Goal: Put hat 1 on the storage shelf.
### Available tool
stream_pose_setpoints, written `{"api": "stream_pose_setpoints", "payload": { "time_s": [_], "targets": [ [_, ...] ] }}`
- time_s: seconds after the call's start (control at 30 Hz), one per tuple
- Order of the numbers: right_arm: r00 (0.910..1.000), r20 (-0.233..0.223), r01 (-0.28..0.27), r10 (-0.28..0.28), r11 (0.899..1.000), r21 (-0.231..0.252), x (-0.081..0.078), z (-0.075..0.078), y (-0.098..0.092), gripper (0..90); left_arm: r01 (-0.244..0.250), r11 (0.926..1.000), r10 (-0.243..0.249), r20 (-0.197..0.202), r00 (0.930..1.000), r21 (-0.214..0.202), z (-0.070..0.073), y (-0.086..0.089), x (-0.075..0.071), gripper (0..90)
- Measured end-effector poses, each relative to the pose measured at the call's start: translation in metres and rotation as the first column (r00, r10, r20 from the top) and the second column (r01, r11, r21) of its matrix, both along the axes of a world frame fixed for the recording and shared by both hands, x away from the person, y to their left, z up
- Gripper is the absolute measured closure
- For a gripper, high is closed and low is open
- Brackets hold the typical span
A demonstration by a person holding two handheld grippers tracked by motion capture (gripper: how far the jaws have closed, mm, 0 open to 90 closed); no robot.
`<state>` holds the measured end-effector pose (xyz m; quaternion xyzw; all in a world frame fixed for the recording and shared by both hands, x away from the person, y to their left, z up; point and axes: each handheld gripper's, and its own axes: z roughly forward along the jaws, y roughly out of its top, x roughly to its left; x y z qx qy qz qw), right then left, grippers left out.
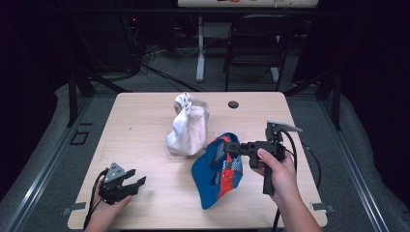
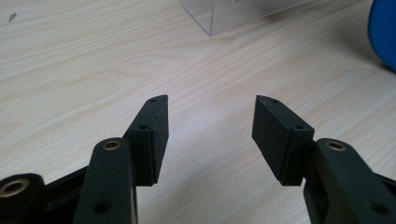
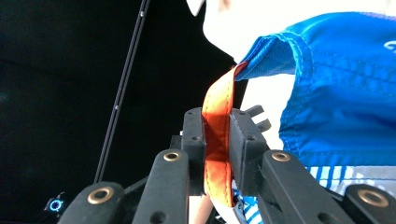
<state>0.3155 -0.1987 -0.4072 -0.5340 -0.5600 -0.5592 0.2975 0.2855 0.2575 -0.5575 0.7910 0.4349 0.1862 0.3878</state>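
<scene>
- Clamping an orange fabric strap of the blue-and-red cloth cap, right gripper closed on it near the table's right half, cap hanging partly lifted, lower edge apparently touching the wood.
- Resting near the front left corner, left gripper with jaws apart, nothing between.
- Judging by folds: light, soft, floppy; likely to sag and swing; thin strap liable to slip, so seam or brim probably a surer hold.
- Lying just beside, a pale pink-and-white cloth cap on a clear plastic stand.
- Underneath, light wood-grain table, smooth; beyond, dark room, black folding chair, floor cables.
</scene>
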Motion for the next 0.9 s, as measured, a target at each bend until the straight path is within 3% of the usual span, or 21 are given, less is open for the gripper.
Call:
{"api": "stream_pose_setpoints", "payload": {
  "time_s": [0.3, 0.73, 0.9],
  "targets": [
    [0.9982, 0.028, 0.053, -0.053, 0.999, -0.013, -0.002, 0.021, -0.015, 78.0, -0.001, 1.0, 0.001, 0.002, 1.0, -0.001, 0.0, 0.0, 0.0, 46.3],
    [0.993, 0.036, 0.112, -0.112, 0.994, 0.02, 0.001, 0.036, -0.033, 78.1, -0.002, 1.0, 0.002, 0.004, 1.0, 0.0, 0.0, -0.001, 0.0, 46.3],
    [0.9904, 0.048, 0.129, -0.129, 0.992, 0.01, 0.003, 0.042, -0.039, 78.1, -0.003, 1.0, 0.003, 0.002, 1.0, 0.002, 0.0, 0.0, 0.0, 46.3]
  ]
}}
